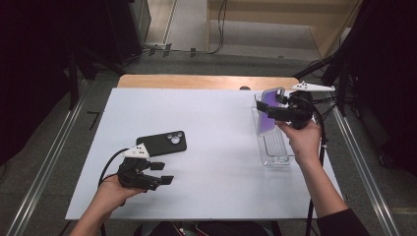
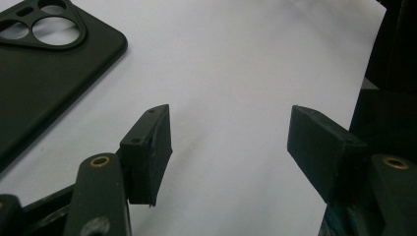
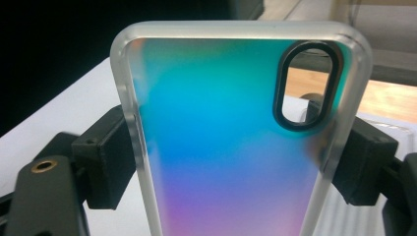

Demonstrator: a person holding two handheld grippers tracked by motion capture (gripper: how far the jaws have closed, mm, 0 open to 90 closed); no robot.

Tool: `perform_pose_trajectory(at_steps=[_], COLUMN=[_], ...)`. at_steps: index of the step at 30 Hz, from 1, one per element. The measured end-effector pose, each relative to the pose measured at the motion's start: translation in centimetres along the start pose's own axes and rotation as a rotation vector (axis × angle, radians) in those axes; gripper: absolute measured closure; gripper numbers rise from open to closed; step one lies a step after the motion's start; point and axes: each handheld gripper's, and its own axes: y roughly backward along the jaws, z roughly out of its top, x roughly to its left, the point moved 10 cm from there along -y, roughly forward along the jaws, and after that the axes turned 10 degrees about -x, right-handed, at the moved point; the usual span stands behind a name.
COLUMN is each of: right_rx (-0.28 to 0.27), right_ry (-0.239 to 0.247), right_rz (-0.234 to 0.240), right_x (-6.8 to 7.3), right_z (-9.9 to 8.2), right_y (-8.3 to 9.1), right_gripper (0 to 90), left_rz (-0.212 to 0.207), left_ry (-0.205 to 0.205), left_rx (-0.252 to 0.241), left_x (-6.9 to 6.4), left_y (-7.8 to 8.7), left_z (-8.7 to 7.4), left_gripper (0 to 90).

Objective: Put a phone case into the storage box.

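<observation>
my left gripper [image 1: 164, 173] rests jaws apart on the white worktop [image 1: 216, 147], near the flat black phone case [image 1: 162, 142]. my right gripper [image 3: 236, 157] is clamped on the iridescent clear-rimmed phone case [image 3: 221, 147], whose oval camera cutout its own view reveals, over the clear plastic tray [image 1: 275, 147].

From above my side, the high view looks forward and down on the white rectangular tabletop [image 1: 211, 147]. My gripper views sit close, looking along their jaws; the left shares that tabletop [image 2: 236, 59].
</observation>
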Motion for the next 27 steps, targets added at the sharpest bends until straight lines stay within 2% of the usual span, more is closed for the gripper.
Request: perform_pose_trajectory(at_steps=[4,6,10,12,16,20,23,27], right_rx=[-0.026,-0.032,-0.040,-0.045,-0.060,-0.058,-0.068,-0.066], right_ry=[-0.020,-0.006,-0.017,-0.008,-0.042,-0.016,-0.028,-0.025], right_rz=[-0.026,-0.059,-0.110,-0.136,-0.148,-0.199,-0.235,-0.258], right_x=[-1.1,-1.9,-2.9,-3.5,-4.2,-5.3,-6.4,-7.3], right_z=[0.8,1.0,1.4,1.6,1.9,2.3,2.6,2.7], right_y=[-0.6,-1.1,-1.8,-2.2,-2.8,-3.5,-4.0,-4.9], right_gripper=[15.4,15.4,15.4,15.4,15.4,15.4,15.4,15.4], left_rz=[0.000,-0.004,-0.004,-0.004,0.003,0.004,0.004,-0.009], left_ry=[0.000,-0.003,-0.002,-0.002,0.002,0.004,0.001,0.012], left_rx=[0.000,0.003,0.002,0.004,-0.004,-0.001,0.001,-0.006], left_x=[0.0,0.0,0.0,0.0,0.3,0.3,0.3,0.2], left_y=[0.0,-0.1,-0.1,-0.1,0.1,0.1,0.0,0.0], left_z=[0.0,0.0,0.0,0.0,0.1,0.0,0.0,0.0], left_gripper=[33.8,33.8,33.8,33.8,33.8,33.8,33.8,33.8])
